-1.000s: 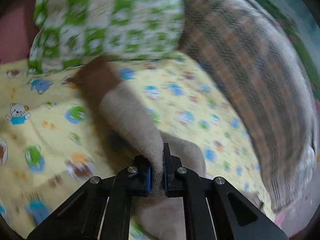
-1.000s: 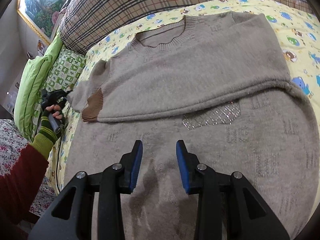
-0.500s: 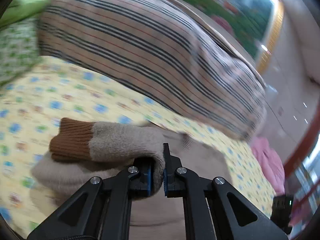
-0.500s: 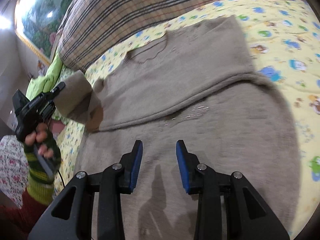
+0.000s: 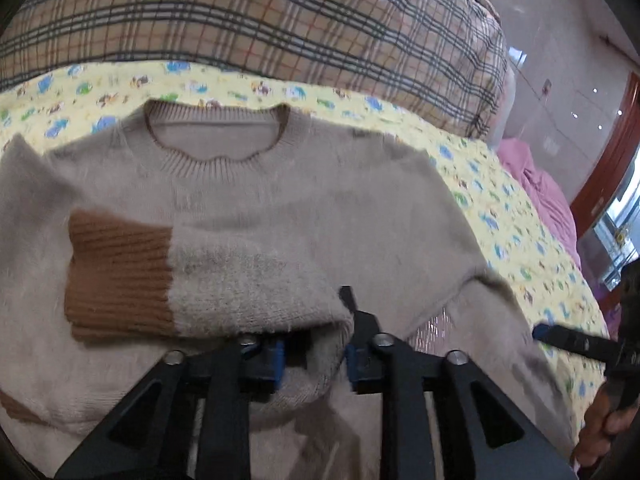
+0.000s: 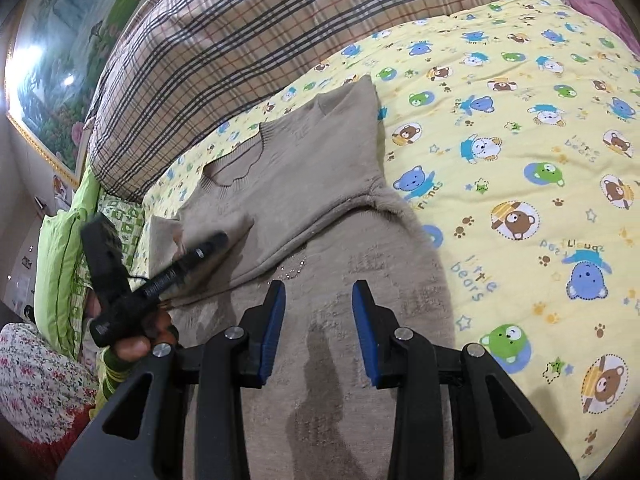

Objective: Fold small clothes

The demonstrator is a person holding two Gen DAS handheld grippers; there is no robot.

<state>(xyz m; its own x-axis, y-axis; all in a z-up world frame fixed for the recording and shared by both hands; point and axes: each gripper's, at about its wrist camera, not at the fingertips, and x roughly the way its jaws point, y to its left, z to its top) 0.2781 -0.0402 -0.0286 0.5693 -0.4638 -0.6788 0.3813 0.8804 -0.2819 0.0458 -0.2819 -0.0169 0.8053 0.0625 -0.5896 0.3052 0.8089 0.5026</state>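
Observation:
A beige knit sweater (image 5: 304, 200) lies flat on the yellow bear-print sheet (image 5: 516, 216), collar toward the plaid pillow. Its sleeve with a brown ribbed cuff (image 5: 116, 276) is folded across the chest. My left gripper (image 5: 314, 356) has its jaws parted, with the sleeve fabric lying loosely between them. My right gripper (image 6: 318, 332) is open and empty, hovering over the sweater's lower body (image 6: 340, 280). The left gripper (image 6: 168, 276) and its hand also show in the right wrist view, at the sweater's left side.
A large plaid pillow (image 5: 256, 16) lies behind the sweater. Green pillows (image 6: 64, 256) sit at the left. A pink cloth (image 5: 540, 196) lies at the sheet's right edge. Bare sheet (image 6: 520, 160) spreads to the right of the sweater.
My left gripper carried the sleeve from the left side over onto the sweater's chest, then its jaws parted. My right gripper stayed open over the lower body.

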